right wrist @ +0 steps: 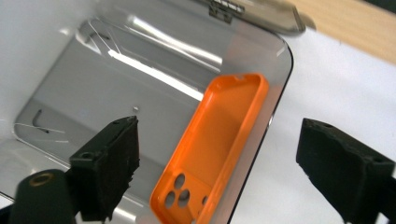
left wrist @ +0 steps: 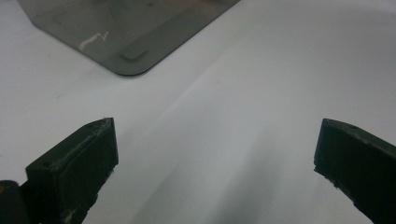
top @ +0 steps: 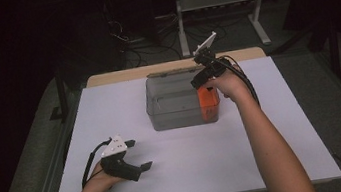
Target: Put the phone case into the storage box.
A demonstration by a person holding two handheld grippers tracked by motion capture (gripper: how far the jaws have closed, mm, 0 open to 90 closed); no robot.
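A smoky clear plastic box [top: 174, 100] stands at the back middle of the white table [top: 194, 168]. An orange phone case [top: 209, 105] lies inside it against the right wall, hollow side up, with its camera holes toward me [right wrist: 215, 144]. My right gripper [top: 198, 86] hovers over the box's right end, open, with nothing touching the pads [right wrist: 217, 135]. Low over the table at the front left, my left gripper [top: 140, 154] is open and empty [left wrist: 217, 126]. A corner of the box [left wrist: 130, 32] shows ahead of it.
The box's hinged lid [right wrist: 261, 11] lies open behind it. A wooden strip [top: 120, 76] runs along the table's far edge. A metal stand [top: 220, 13] and cables sit on the dark floor beyond.
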